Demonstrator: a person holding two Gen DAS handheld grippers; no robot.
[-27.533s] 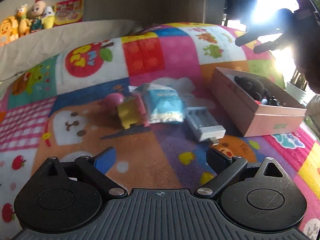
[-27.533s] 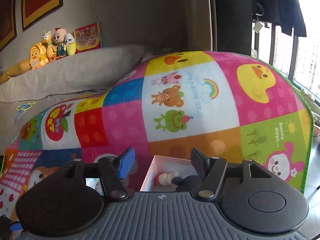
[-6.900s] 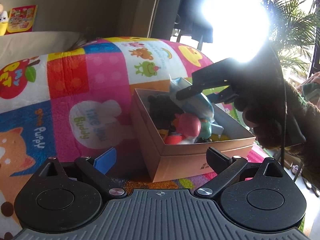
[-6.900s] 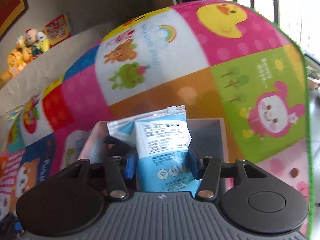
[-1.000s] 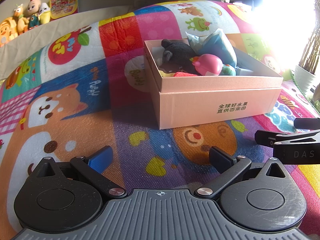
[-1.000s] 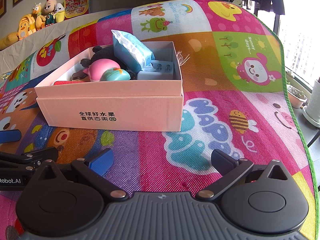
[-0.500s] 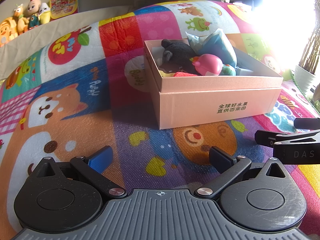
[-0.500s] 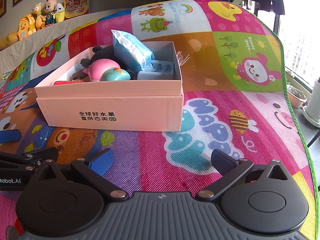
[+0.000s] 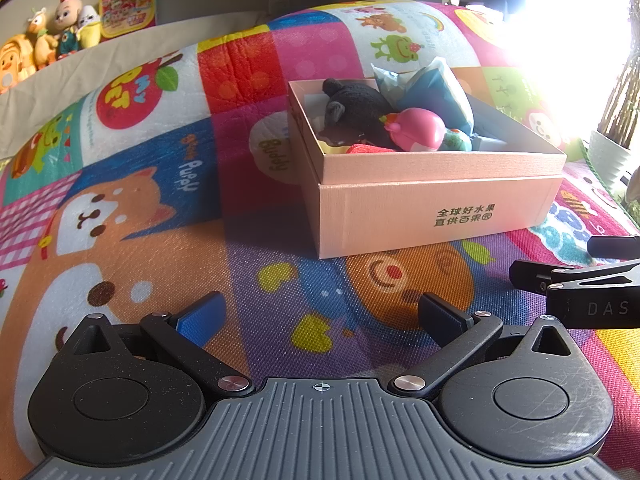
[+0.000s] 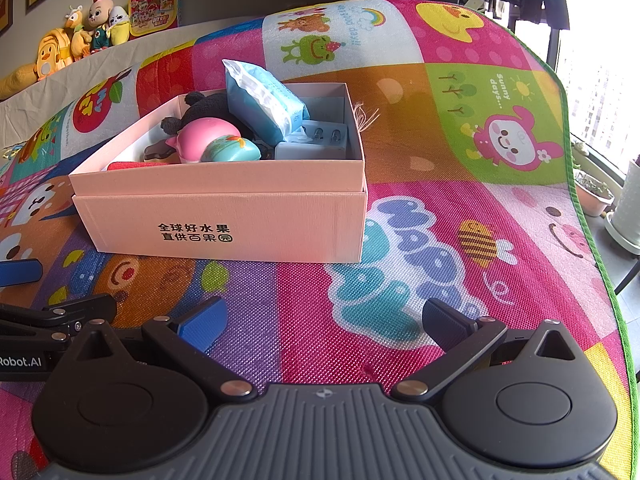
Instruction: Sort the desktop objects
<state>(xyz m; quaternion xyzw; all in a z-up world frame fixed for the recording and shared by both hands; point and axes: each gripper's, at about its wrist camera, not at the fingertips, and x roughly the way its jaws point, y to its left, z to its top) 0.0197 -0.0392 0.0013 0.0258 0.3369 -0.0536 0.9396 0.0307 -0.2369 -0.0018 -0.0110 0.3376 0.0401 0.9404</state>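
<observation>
A bright patchwork play mat point(image 10: 440, 184) spreads beneath and ahead of both pairs of fingers. On it, ahead of the left gripper point(image 9: 320, 316) and ahead and to the left of the right gripper point(image 10: 322, 318), stands the open pink box point(image 10: 224, 216) with dark printed characters on its near wall. Inside it lie a blue tissue packet point(image 10: 264, 106) propped against a black plush toy point(image 10: 210, 110), a pink round toy point(image 10: 204, 138), a small teal toy point(image 10: 232, 150) and a white charger point(image 10: 316, 142) in the far right corner. Both grippers hover low over the mat, short of the box, fingers spread wide and holding nothing. Plush dolls point(image 10: 80, 36) line a ledge far beyond.
</observation>
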